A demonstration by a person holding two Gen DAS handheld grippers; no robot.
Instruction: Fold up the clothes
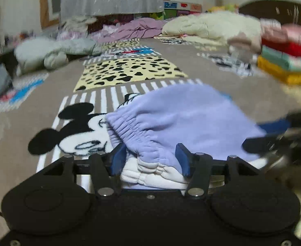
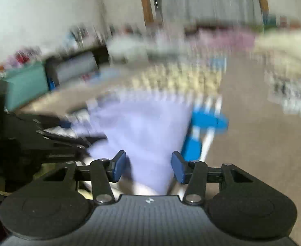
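Observation:
A lavender fleece garment (image 1: 181,119) with a gathered elastic waistband and white lining lies on the printed blanket (image 1: 130,71). My left gripper (image 1: 150,157) stands open at the waistband, with the bunched cloth between its blue pads. The right wrist view is blurred by motion. In it the same lavender garment (image 2: 142,127) runs between the pads of my right gripper (image 2: 148,167), which stands open with small gaps on both sides. The right gripper (image 1: 273,139) also shows as a dark blur at the garment's right edge. The left gripper (image 2: 68,139) appears at the left of the right wrist view.
A stack of folded clothes (image 1: 283,61) in red, teal and yellow sits at the right. Unfolded cream (image 1: 212,26), purple (image 1: 138,28) and grey-green (image 1: 48,51) garments lie along the back. A teal box (image 2: 25,86) stands at the left.

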